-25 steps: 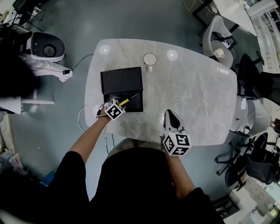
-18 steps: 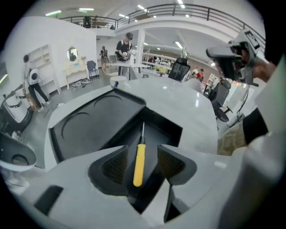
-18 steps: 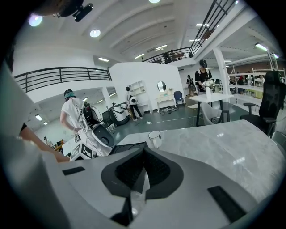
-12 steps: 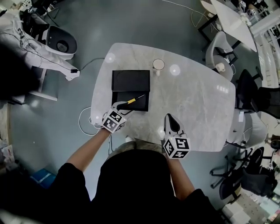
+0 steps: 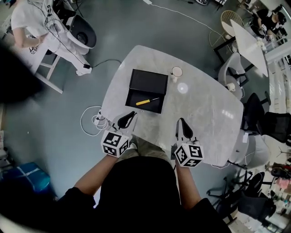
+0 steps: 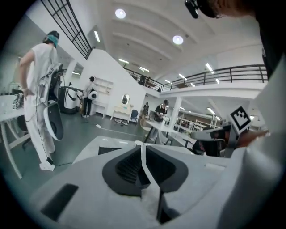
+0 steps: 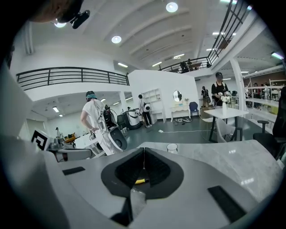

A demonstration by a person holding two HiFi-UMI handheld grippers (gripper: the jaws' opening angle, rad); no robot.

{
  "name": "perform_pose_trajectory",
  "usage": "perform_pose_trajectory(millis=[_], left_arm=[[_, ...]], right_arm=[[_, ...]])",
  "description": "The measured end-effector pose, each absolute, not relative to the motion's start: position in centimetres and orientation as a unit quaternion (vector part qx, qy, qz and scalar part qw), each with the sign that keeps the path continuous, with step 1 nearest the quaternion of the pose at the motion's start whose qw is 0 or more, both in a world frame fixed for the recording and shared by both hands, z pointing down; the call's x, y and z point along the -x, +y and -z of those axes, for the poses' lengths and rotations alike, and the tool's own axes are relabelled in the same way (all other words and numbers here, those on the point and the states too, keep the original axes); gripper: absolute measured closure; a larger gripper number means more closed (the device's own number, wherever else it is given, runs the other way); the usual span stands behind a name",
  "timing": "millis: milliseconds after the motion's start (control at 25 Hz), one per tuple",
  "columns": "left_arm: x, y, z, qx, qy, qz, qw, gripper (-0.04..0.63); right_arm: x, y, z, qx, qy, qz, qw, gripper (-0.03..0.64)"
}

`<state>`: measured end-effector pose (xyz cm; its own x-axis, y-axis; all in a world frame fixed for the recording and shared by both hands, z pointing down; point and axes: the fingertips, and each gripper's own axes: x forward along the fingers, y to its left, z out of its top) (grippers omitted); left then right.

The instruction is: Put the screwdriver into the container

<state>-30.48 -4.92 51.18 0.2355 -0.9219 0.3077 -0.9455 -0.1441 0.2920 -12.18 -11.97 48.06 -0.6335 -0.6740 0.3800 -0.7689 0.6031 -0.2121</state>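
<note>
Lying in the black container [image 5: 131, 97], the light, stiff screwdriver [image 5: 146, 101] is likely best gripped at its yellow handle; left gripper [image 5: 131, 115] just closed empty, right gripper [image 5: 181, 121] shut, empty

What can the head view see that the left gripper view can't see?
Only the head view shows the yellow-handled screwdriver lying inside the open black box. Only the left gripper view shows the round ceiling lights and the dark balcony railing. Both show the pale marble table, the right gripper, and a person in white clothes.
</note>
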Motion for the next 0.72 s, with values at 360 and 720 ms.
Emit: perform_pose_trajectory(millis=[360, 720], left_arm=[[31.7, -1.7, -44.8, -0.749, -0.644, 0.011, 0.156, 0.578], [32.1, 0.2, -44.2, -0.739, -0.657, 0.015, 0.148, 0.578]], right_arm=[[13.5, -9.3, -44.1, -0.393, -0.904, -0.109, 0.125, 0.604], [14.8, -6.5, -43.7, -0.382, -0.91, -0.083, 0.137, 0.604]])
